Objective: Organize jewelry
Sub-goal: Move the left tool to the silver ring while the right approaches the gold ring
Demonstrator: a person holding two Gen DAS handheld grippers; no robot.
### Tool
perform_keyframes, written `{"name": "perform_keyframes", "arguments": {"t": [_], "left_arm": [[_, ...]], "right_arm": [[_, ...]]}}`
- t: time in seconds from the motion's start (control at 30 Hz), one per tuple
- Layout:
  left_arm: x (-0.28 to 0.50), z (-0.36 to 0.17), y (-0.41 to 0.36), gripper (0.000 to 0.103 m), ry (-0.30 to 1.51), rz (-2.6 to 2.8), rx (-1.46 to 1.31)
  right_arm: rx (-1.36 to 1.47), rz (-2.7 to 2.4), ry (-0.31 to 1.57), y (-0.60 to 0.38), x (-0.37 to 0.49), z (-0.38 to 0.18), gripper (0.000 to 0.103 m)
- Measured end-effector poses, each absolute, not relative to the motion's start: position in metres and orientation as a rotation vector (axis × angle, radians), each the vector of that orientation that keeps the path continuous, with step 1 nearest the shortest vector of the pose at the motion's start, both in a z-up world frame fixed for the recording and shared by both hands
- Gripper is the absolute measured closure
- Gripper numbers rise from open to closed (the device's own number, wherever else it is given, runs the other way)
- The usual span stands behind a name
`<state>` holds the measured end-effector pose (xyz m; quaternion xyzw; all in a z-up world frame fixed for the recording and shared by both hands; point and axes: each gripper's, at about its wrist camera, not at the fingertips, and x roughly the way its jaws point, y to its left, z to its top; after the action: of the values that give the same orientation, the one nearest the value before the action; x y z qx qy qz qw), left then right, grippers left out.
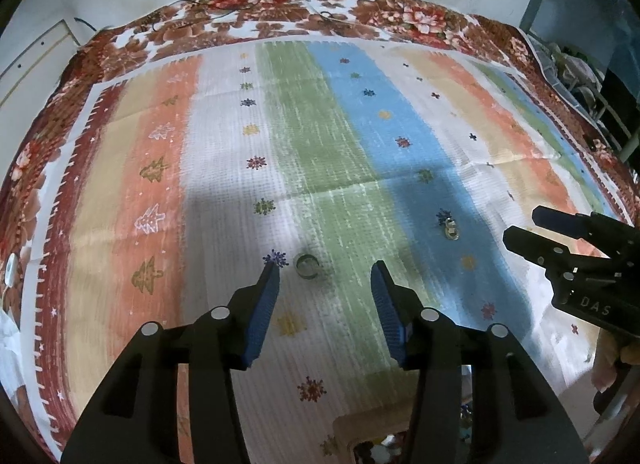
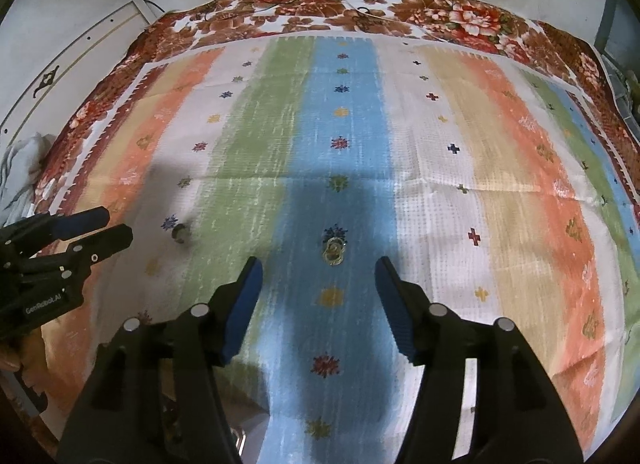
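Observation:
A wide silver ring [image 1: 307, 265] stands on the striped cloth just ahead of my left gripper [image 1: 325, 269], which is open and empty above it. The ring also shows in the right wrist view [image 2: 180, 233], near the left gripper [image 2: 105, 229]. A small cluster of gold and clear jewelry [image 2: 334, 251] lies on the blue stripe just ahead of my right gripper [image 2: 319, 266], which is open and empty. That cluster also shows in the left wrist view [image 1: 450, 225], with the right gripper [image 1: 522, 230] to its right.
A striped cloth [image 1: 224, 184] lies over a floral bedspread [image 1: 280, 20] against a white wall. A box rim with small items [image 1: 372, 444] shows at the near edge. Cables [image 2: 360, 10] lie at the far side. Clutter stands at the far right [image 1: 576, 76].

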<state>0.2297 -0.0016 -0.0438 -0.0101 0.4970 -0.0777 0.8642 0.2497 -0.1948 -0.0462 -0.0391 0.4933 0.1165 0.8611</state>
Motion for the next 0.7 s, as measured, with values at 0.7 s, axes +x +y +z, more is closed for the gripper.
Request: {"name": "perform_keyframes", "arguments": {"t": [0.7], "left_arm": [[0.273,-0.081,0.002,0.040,1.152,-0.174,-0.023]], "right_arm": [[-0.084,0.235,1.161,-0.191,0.303,-0.088,0.030]]}}
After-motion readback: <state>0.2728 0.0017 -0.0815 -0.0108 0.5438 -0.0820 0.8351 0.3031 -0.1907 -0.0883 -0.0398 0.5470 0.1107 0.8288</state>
